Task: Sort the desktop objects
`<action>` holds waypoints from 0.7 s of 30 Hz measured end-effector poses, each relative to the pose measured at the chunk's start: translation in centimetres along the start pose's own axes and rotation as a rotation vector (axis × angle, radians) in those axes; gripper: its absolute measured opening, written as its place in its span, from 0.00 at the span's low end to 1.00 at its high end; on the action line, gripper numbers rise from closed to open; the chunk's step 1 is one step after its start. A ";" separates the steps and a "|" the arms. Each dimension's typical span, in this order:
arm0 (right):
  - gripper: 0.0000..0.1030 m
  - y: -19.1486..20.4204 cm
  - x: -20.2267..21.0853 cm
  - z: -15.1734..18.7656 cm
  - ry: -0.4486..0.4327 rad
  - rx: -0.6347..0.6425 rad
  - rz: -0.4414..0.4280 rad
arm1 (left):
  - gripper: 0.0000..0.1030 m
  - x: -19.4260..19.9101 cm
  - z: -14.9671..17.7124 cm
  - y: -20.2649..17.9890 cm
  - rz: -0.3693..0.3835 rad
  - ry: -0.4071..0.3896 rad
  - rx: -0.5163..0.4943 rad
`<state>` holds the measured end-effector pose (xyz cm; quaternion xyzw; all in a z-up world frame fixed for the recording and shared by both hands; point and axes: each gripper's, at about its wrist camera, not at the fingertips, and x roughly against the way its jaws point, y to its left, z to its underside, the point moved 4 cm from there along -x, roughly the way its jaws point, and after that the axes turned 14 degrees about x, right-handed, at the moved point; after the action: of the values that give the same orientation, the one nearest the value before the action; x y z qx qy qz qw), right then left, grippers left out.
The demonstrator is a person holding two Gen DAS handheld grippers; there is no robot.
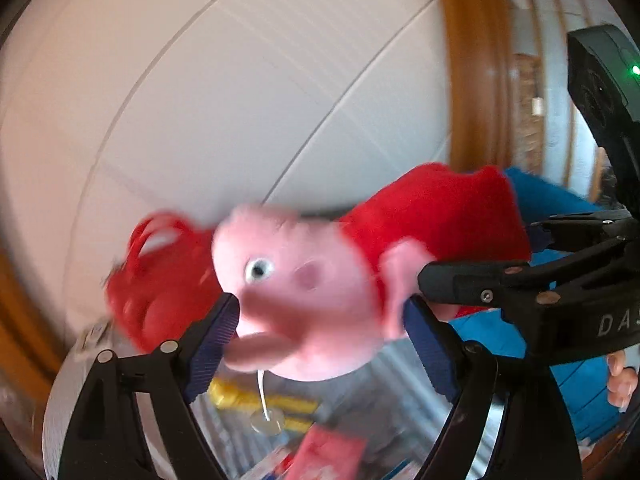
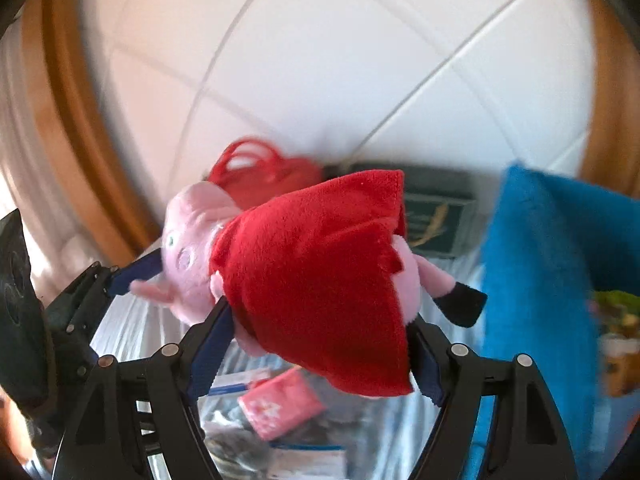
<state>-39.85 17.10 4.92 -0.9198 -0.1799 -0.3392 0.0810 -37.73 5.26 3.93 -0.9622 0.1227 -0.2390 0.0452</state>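
Observation:
A plush pig in a red dress (image 1: 304, 280) hangs in the air between both grippers, blurred. My left gripper (image 1: 320, 312) is shut on its pink head, with the blue pads (image 1: 212, 344) pressed against both sides. A clear suction cup (image 1: 267, 422) dangles from the head on a string. In the right wrist view my right gripper (image 2: 320, 320) is shut on the plush pig (image 2: 320, 272) at its red-dressed body. The pig's black-shoed leg (image 2: 460, 304) sticks out to the right. The right gripper's fingers (image 1: 480, 280) reach in from the right in the left wrist view.
Behind the pig sits a red handbag (image 2: 260, 176). A blue cloth (image 2: 552, 260) stands at the right and a dark box (image 2: 436, 216) behind. Below lie a pink packet (image 2: 280, 404), yellow items (image 1: 248, 400) and papers. White tiles (image 1: 240, 80) and a wooden frame (image 1: 472, 80) are beyond.

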 end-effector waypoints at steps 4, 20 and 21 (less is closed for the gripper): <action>0.35 -5.1 5.6 -0.7 -0.040 -0.083 0.044 | 0.76 -0.8 -3.5 -6.6 0.131 -0.004 -0.035; 0.54 -15.3 12.7 4.4 -0.058 -0.215 0.302 | 0.84 -6.1 -1.0 -11.4 0.063 0.086 -0.083; 0.56 -14.6 12.1 4.4 -0.057 -0.206 0.285 | 0.84 -6.0 0.3 -9.6 0.027 0.100 -0.066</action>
<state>-34.33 35.07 9.88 -0.9487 -0.0140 -0.3147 0.0285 -40.64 16.06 2.37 -0.9483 0.1455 -0.2818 0.0103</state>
